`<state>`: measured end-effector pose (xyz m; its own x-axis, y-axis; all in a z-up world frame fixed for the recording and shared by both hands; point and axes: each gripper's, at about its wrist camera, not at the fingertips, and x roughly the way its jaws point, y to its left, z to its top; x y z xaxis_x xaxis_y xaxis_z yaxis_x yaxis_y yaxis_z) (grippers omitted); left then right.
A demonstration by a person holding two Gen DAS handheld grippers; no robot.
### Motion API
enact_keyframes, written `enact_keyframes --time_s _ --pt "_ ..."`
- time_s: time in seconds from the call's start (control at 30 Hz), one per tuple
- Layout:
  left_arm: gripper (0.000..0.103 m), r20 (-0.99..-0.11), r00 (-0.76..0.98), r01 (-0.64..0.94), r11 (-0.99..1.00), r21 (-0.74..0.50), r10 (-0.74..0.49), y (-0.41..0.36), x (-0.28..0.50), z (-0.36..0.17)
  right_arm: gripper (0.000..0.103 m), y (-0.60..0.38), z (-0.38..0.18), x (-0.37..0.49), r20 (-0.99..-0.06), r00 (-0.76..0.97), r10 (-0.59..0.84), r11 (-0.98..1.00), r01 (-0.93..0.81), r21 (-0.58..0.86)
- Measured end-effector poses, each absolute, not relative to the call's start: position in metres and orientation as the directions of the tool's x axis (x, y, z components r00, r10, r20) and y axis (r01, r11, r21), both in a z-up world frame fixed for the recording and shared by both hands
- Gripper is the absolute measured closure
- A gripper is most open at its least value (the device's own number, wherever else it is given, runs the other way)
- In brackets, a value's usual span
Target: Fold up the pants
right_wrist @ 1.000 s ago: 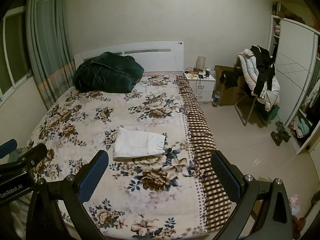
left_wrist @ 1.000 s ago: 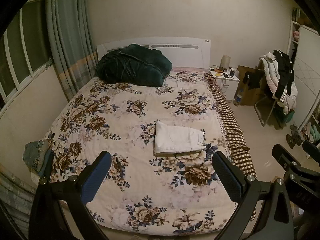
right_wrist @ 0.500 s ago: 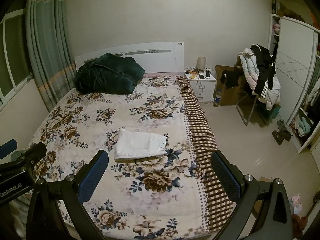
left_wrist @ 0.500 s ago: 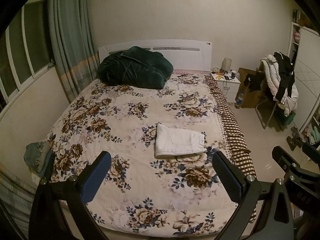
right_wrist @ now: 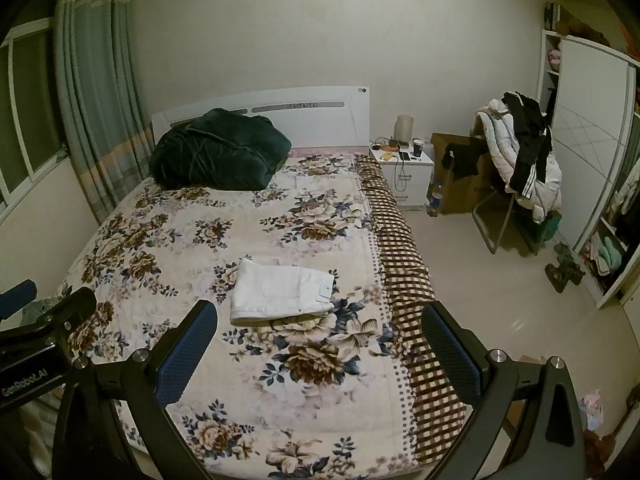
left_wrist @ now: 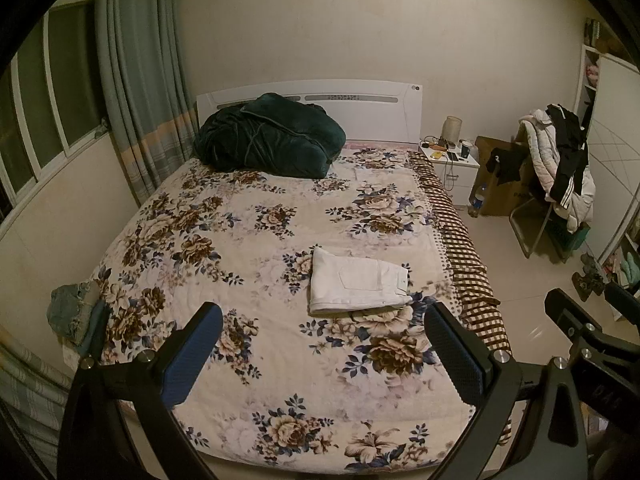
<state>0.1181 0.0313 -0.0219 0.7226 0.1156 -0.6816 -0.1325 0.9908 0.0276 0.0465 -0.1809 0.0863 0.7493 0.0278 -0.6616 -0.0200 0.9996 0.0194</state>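
White pants (left_wrist: 358, 285) lie folded into a flat rectangle on the floral bedspread (left_wrist: 256, 240), right of the bed's middle; they also show in the right wrist view (right_wrist: 282, 291). My left gripper (left_wrist: 326, 354) is open and empty, held back from the bed's foot, well short of the pants. My right gripper (right_wrist: 320, 350) is open and empty too, at about the same distance. The right gripper's body (left_wrist: 588, 336) shows at the right of the left wrist view, and the left gripper's body (right_wrist: 36, 332) at the left of the right wrist view.
A dark green quilt (left_wrist: 268, 138) is heaped at the headboard. Folded denim (left_wrist: 74, 312) sits at the bed's left edge. A white nightstand (right_wrist: 408, 170), a chair piled with clothes (right_wrist: 520, 160) and a wardrobe (right_wrist: 592, 168) stand to the right on tiled floor.
Both grippers have drawn back and risen slightly from the bed, so the pants sit a little farther off. The pants have not moved. Both grippers stay open.
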Motion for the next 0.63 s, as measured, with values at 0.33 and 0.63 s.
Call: enact_keyframes --time_s 0.33,0.63 --pt "0.0 -0.68 0.724 -0.134 0.991 0.026 0.116 0.0311 0.1178 -0.0218 0.0 -0.1812 0.0845 0.0437 -0.661 0.75 0.026 1.0 -0.017 0.02" --pt "0.0 -0.663 0.739 -0.134 0.991 0.028 0.119 0.0292 0.1179 -0.0165 0.0 -0.1782 0.0857 0.0447 -0.657 0.753 0.027 1.0 -0.017 0.022"
